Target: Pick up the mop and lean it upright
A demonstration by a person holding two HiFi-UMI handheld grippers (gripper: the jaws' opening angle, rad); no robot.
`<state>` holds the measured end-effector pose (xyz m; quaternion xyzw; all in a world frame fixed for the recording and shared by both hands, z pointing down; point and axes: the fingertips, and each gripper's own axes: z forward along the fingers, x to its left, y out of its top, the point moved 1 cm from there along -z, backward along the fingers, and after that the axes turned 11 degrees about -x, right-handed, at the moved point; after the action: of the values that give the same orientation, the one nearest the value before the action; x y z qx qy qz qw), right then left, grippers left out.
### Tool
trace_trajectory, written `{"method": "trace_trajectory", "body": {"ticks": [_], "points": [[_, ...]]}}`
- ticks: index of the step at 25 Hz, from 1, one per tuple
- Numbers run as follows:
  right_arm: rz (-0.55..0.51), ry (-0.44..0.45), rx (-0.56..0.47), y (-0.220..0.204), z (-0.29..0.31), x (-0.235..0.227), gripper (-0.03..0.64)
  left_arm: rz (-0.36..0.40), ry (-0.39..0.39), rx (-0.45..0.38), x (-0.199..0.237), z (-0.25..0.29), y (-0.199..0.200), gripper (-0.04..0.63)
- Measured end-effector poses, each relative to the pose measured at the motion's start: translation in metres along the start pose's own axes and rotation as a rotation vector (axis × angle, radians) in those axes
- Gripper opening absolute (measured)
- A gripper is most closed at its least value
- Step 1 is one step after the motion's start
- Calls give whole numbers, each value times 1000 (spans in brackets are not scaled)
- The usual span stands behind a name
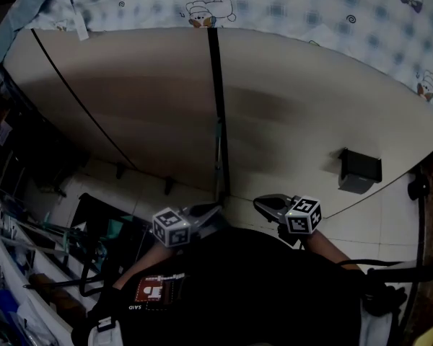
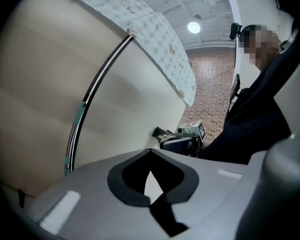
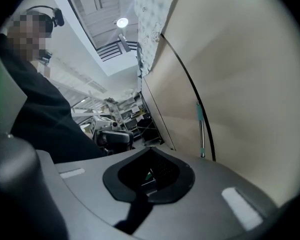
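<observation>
Mop handle leaning upright on the wall, centre frame; left hand-held gripper and right hand-held gripper, both closed and empty, are best drawn clear without brushing it.

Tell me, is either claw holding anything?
Nothing is held: the left gripper and right gripper are shut and empty; the mop stands against the wall, untouched.

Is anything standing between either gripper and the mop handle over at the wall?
Nothing visible does. The mop handle stands upright against the wall, just ahead of the left gripper and the right gripper, and the gap from each to it looks open. Both pairs of jaws are shut and empty.
</observation>
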<state>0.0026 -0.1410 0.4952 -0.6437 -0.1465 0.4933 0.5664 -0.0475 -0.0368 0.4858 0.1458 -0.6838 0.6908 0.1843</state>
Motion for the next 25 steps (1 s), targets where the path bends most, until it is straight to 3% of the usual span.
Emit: {"method": "trace_trajectory", "body": {"ticks": [5, 10, 14, 16, 19, 25], "points": [[27, -141, -38, -1, 16, -14, 14, 61, -85, 30, 30, -20, 12, 2], [38, -262, -111, 0, 86, 3, 14, 82, -143, 28, 98, -81, 40, 2], [57, -241, -118, -4, 171, 41, 14, 76, -188, 52, 145, -137, 67, 2], [56, -252, -121, 1, 195, 53, 14, 37, -205, 75, 156, -152, 66, 2], [50, -259, -131, 12, 203, 67, 14, 13, -230, 70, 156, -158, 66, 2], [52, -301, -170, 28, 169, 50, 14, -10, -207, -27, 147, -142, 82, 2]]}}
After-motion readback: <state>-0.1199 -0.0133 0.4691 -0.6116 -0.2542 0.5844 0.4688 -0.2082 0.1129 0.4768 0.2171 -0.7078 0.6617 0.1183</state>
